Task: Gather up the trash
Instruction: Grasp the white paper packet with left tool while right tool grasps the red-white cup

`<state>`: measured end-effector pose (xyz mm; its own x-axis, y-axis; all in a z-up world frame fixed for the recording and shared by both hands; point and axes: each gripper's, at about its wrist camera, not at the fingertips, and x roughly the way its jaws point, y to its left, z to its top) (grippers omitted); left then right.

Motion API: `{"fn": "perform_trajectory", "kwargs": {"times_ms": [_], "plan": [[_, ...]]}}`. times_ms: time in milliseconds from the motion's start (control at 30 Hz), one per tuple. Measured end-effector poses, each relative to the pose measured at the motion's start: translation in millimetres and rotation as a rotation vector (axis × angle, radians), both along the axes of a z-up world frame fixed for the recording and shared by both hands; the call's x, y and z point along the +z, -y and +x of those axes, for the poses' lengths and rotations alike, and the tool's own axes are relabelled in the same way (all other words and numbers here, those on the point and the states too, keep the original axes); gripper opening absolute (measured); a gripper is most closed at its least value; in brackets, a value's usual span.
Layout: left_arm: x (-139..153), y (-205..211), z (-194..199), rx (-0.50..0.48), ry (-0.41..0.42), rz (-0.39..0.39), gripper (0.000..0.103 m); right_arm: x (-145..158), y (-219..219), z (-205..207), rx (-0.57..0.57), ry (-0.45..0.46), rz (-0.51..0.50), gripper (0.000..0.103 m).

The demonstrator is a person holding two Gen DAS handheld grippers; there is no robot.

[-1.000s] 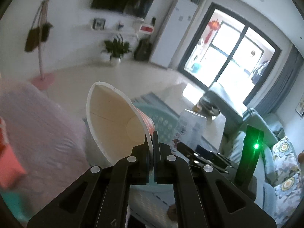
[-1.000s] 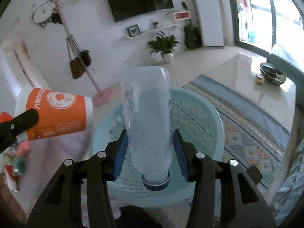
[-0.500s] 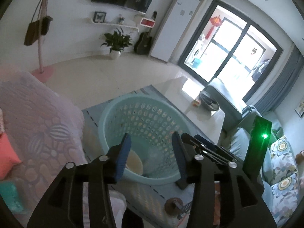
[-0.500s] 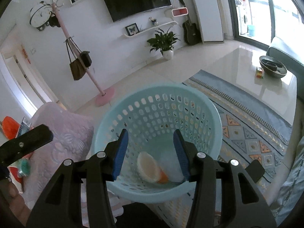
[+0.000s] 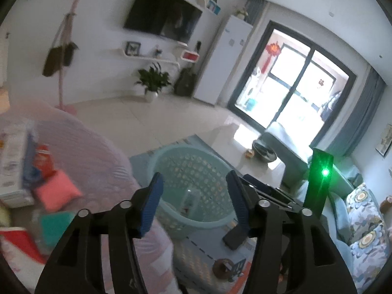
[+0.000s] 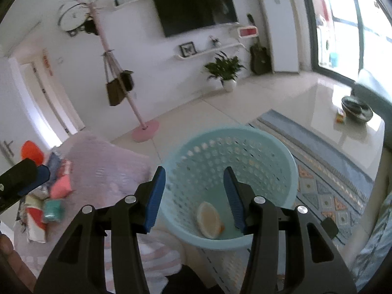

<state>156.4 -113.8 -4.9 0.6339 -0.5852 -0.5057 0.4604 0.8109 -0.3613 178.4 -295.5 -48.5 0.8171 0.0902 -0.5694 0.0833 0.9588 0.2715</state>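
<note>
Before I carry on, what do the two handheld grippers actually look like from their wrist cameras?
Both look alike. The left gripper and right gripper have angular black plastic linkage arms with triangular cut-outs, silver round pivot bolts, and ribbed blue pads on the fingers. In the left wrist view, a dark upright module with a glowing green light stands beside the right gripper.

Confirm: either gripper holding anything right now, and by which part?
Nothing held. Left gripper: jaws opening, nothing between them. Right gripper: jaws apart, empty. The paper cup and clear plastic bottle lie in the light-blue perforated plastic basket.
</note>
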Motion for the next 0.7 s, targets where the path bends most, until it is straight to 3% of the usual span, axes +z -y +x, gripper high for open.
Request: {"fn": "perform_trajectory", "kwargs": {"times_ms": [100, 267, 367, 433, 700], "plan": [[14.3, -25.4, -16.8, 0.058, 0.038, -0.002, 0.060, 18.6, -26.4, -5.9, 0.055, 0.037, -0.016, 0.047], [33.7, -86.5, -44.9, 0.227, 0.081, -0.002, 0.077, 41.5, -77.1, -17.5, 0.154, 0.082, -0.061, 0.053], [41.2, -120.6, -60.7, 0.325, 0.099, 0.024, 0.078, 51.8, -109.4, -23.4, 0.225, 0.101, -0.069, 0.056], [44.1, -152.1, -71.5, 0.416, 0.109, 0.049, 0.080, 55.0, -131.5, -27.3, 0.270, 0.110, -0.076, 0.064], [33.0, -260.6, -91.1, 0.718, 0.051, 0.137, 0.080, 42.0, -221.5, -29.7, 0.445, 0.061, -0.098, 0.067]]}}
